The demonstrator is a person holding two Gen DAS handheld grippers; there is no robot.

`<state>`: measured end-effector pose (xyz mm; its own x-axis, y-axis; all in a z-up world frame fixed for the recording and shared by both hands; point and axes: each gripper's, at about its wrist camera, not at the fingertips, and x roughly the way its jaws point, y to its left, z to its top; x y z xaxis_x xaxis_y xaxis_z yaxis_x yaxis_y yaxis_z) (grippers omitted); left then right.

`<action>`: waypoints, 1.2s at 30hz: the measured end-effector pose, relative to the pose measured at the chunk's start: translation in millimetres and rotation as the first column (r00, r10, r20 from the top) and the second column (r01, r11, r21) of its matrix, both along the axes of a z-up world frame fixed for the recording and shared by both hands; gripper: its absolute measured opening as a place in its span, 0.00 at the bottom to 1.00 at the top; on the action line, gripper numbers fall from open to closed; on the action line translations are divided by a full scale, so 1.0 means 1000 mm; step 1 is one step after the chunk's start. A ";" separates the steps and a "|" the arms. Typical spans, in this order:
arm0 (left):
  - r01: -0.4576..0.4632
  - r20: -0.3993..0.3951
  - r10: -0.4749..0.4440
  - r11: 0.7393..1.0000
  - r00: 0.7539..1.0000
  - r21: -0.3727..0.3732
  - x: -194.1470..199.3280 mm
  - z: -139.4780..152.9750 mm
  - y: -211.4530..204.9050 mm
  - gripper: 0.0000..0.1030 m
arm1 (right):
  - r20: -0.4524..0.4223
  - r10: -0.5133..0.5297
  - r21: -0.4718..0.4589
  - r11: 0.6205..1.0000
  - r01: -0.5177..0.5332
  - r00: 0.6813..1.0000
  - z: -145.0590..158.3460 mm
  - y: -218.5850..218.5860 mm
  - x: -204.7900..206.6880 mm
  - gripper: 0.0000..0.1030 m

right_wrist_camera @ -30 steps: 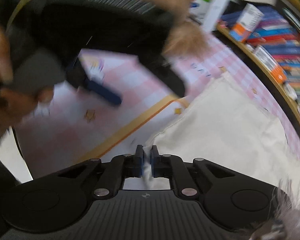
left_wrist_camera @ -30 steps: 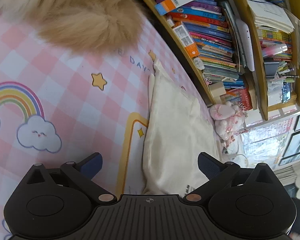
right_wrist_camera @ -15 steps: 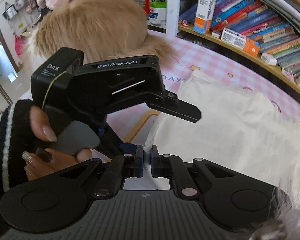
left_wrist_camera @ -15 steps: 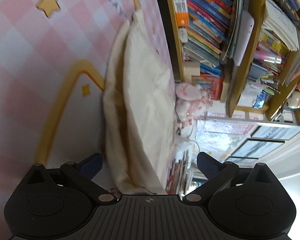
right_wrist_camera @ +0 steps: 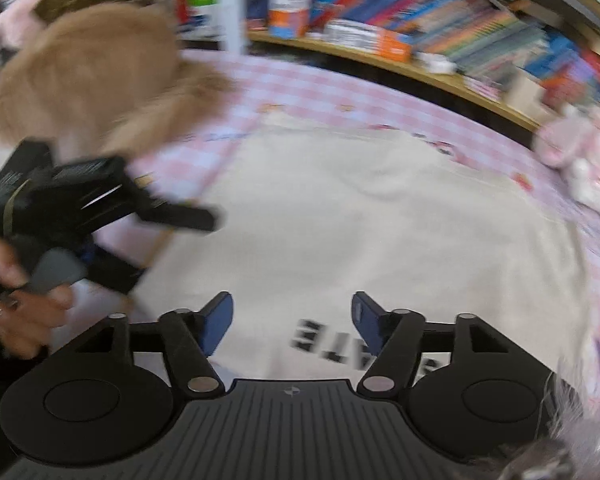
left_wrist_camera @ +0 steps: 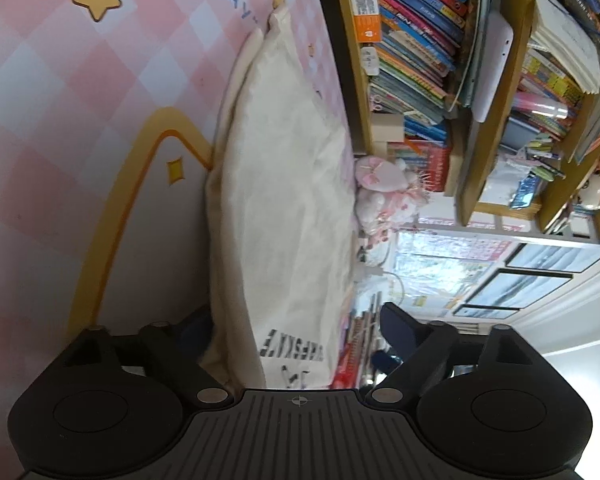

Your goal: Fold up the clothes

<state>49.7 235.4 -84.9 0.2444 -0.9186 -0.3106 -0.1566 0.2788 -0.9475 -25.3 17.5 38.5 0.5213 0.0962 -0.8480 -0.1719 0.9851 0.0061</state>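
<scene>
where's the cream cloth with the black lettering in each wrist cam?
Left wrist: cream cloth with black lettering, a tall strip up the centre, lettering at its bottom edge.
Right wrist: the cloth fills the centre, lettering at the bottom.
Shared landmark: pink plush toy beside the cloth.

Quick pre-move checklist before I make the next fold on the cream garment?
1. Right gripper released: ok, jaws just opened, nothing between them.
2. Left gripper ready to grasp: ok, jaws closing around the cream garment edge, pads not yet pressing.
3. Garment flat on pink checked cloth: ok.
4. Fluffy tan animal off garment: ok, but close.
5. Pink plush toy off garment: cannot tell.
</scene>
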 end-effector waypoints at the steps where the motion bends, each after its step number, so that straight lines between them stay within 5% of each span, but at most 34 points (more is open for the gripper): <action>1: 0.000 -0.002 0.000 1.000 1.000 0.008 -0.001 0.000 0.000 0.77 | -0.004 -0.033 0.001 0.999 0.033 0.999 0.000 -0.008 0.004 0.65; 5: 0.006 0.006 -0.007 0.999 1.000 0.042 -0.003 0.001 -0.001 0.73 | -0.027 -0.174 -0.009 0.985 0.174 0.984 -0.003 -0.026 0.041 0.79; 6: 0.009 0.010 -0.009 0.999 1.000 0.048 -0.003 0.002 -0.002 0.73 | 0.027 -0.257 -0.045 0.965 0.258 0.966 -0.004 -0.027 0.053 0.79; 8: 0.016 0.013 -0.017 0.998 1.000 0.056 -0.004 0.002 -0.003 0.73 | -0.005 -0.281 -0.039 0.959 0.281 0.960 -0.009 -0.023 0.079 0.80; 21: 0.020 0.007 -0.021 0.991 1.000 0.130 -0.011 0.005 -0.007 0.58 | -0.071 -0.136 -0.131 0.983 0.126 0.988 -0.038 0.047 0.188 0.80; 27: 0.008 -0.017 -0.005 0.991 1.000 0.132 -0.011 -0.004 -0.004 0.33 | -0.089 -0.080 -0.173 0.983 0.063 0.993 -0.047 0.071 0.203 0.80; 29: 0.004 -0.030 0.000 0.992 1.000 0.128 -0.011 -0.010 -0.002 0.08 | -0.098 -0.069 -0.180 0.982 0.050 0.993 -0.050 0.075 0.206 0.80; 30: 0.000 -0.032 0.004 0.992 0.999 0.125 -0.011 -0.011 -0.002 0.07 | -0.102 -0.063 -0.184 0.982 0.044 0.993 -0.051 0.077 0.207 0.80; 36: 0.014 0.158 -0.045 0.981 0.986 0.192 -0.010 0.023 -0.011 0.06 | -0.154 -0.050 -0.210 0.978 0.017 0.987 -0.058 0.088 0.218 0.80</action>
